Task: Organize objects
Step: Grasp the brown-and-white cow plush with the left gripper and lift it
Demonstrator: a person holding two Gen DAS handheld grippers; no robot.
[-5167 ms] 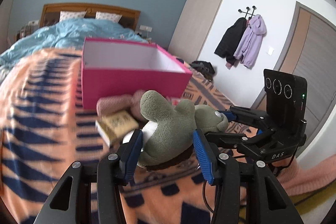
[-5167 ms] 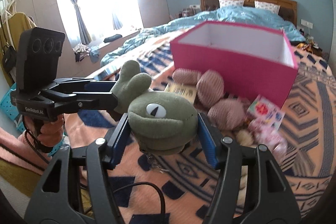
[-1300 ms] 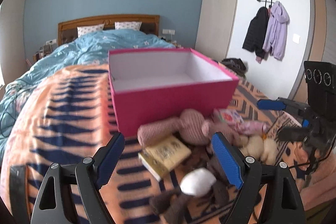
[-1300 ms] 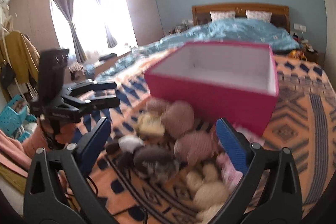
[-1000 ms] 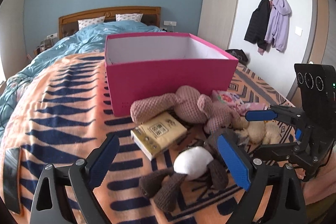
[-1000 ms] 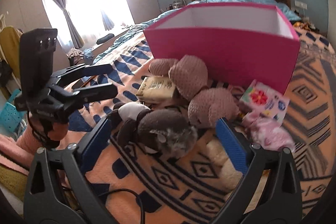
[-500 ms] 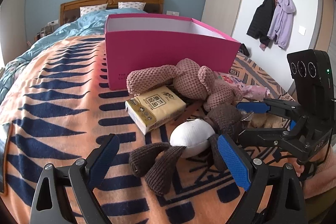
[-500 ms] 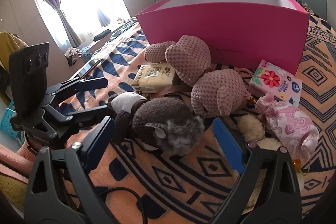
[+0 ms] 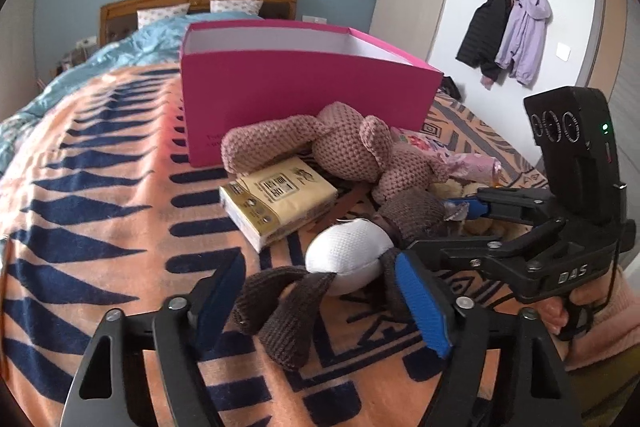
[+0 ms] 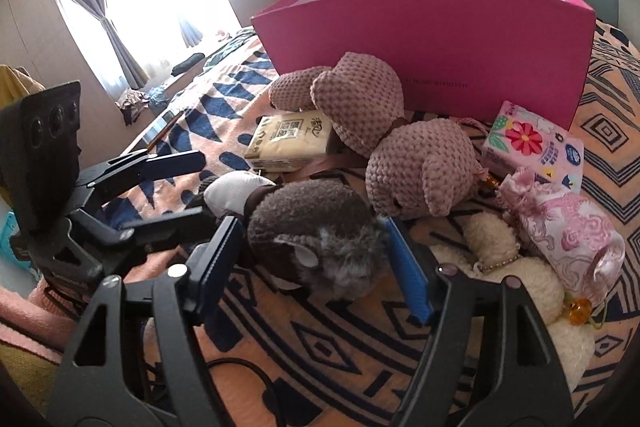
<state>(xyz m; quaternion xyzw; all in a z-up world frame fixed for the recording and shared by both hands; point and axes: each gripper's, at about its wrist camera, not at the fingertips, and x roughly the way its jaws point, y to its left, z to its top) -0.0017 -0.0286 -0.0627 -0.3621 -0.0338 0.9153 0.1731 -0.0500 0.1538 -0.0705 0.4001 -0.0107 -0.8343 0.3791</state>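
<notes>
A brown plush toy (image 9: 412, 211) with a white belly (image 9: 348, 259) lies on the orange patterned blanket (image 9: 100, 211), in front of the pink box (image 9: 304, 99). My left gripper (image 9: 320, 299) straddles its legs and belly. Its jaws are closing, and the pads do not squeeze the toy. In the right wrist view my right gripper (image 10: 314, 259) has both blue pads against the toy's furry head (image 10: 316, 239), its jaws still closing. The left gripper (image 10: 200, 187) shows there at the left, with a gap between its upper finger and the toy.
Between the toy and the box lie a yellow tissue pack (image 10: 288, 139) and a pink knitted bear (image 10: 420, 167). A flowered tissue pack (image 10: 532, 143), a pink satin pouch (image 10: 560, 231) and a cream plush (image 10: 500, 247) sit to the right. A hand in a pink sleeve (image 9: 592, 323) holds the right gripper.
Both grippers have come down from box height to the brown plush toy, and their jaws have narrowed around it. The green frog toy held earlier is gone from view.
</notes>
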